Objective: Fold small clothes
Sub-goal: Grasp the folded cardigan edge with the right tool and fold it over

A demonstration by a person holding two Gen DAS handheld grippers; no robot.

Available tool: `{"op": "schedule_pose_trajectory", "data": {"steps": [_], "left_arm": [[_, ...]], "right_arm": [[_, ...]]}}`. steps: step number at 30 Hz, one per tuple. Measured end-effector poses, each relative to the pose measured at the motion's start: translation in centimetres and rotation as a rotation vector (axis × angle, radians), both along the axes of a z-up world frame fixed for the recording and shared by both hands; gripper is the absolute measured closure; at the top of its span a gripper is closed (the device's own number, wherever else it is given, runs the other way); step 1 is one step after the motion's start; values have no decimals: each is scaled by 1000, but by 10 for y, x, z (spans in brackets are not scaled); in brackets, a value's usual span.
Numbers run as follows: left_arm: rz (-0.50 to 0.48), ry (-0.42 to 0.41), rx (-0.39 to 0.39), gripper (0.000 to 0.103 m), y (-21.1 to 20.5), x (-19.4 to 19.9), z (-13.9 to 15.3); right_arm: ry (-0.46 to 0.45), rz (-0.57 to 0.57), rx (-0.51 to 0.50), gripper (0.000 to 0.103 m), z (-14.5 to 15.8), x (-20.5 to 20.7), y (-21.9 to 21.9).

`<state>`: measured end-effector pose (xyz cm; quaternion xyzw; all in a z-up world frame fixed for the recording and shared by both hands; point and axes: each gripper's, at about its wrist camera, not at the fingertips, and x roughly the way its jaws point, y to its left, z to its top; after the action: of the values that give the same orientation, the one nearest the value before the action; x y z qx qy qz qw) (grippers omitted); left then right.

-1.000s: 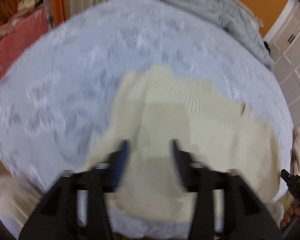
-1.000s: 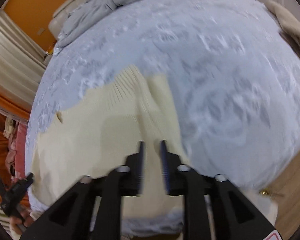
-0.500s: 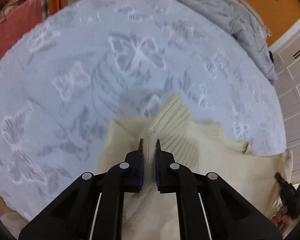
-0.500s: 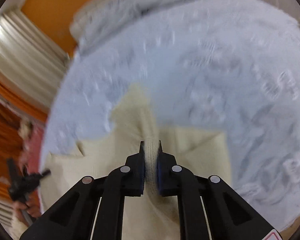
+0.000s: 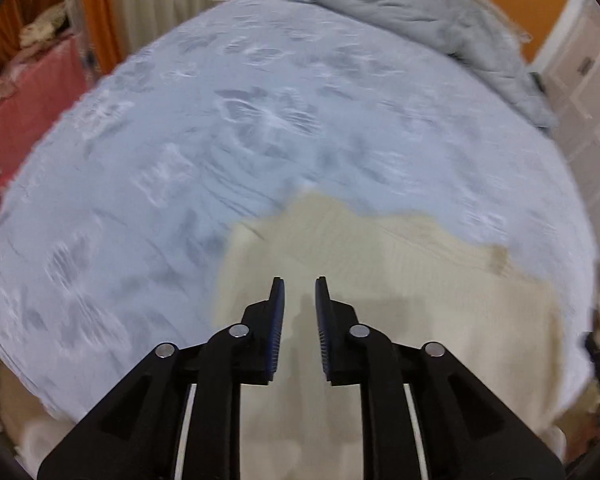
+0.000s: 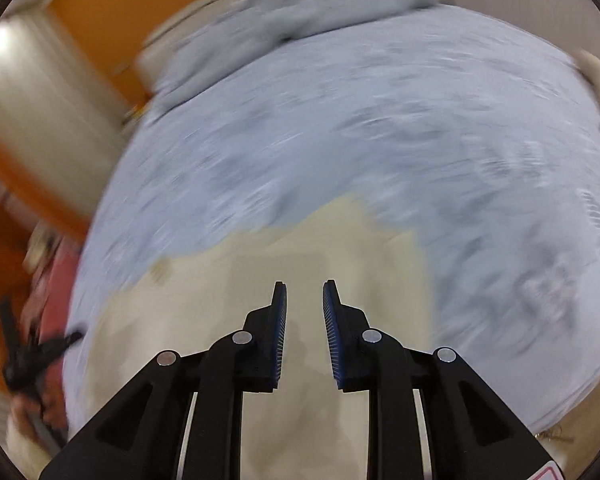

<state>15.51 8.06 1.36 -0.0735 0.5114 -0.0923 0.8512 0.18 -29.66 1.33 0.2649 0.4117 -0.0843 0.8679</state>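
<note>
Both grippers parted, nothing pinched. Left gripper (image 5: 299,280) up over the cream knit sweater (image 5: 400,288), spread flat on the pale blue bedspread (image 5: 220,128). Same for the right gripper (image 6: 304,283), above the sweater's other side. Grey duvet (image 5: 420,12) bunched at the far edge. Pretty blurry overall.
</note>
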Motion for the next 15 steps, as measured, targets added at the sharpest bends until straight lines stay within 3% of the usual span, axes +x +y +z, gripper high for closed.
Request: {"op": "schedule_pose_trajectory", "data": {"steps": [1, 3, 5, 7, 9, 11, 12, 13, 15], "left_arm": [[-15, 13, -21, 76, -9, -12, -1], [-42, 46, -49, 72, -25, -39, -11], [-58, 75, -14, 72, -35, -59, -28], [-55, 94, 47, 71, -34, -70, -47], [-32, 97, 82, 71, -15, -77, -57], [-18, 101, 51, 75, 3, -78, -59], [-13, 105, 19, 81, 14, -77, -60], [-9, 108, 4, 85, 19, -78, -61], [-5, 103, -6, 85, 22, -78, -65]], "right_arm": [[10, 90, 7, 82, -4, 0, 35], [42, 212, 37, 82, -18, 7, 82], [101, 321, 48, 82, -44, 10, 131], [141, 329, 51, 87, -57, 9, 139], [157, 254, 38, 94, -62, -3, 113], [236, 96, -10, 97, -66, -20, 64], [271, 32, 8, 103, -71, -29, 40], [304, -36, 104, 103, -81, -44, 7], [362, -164, 117, 103, -85, -64, -26]]}}
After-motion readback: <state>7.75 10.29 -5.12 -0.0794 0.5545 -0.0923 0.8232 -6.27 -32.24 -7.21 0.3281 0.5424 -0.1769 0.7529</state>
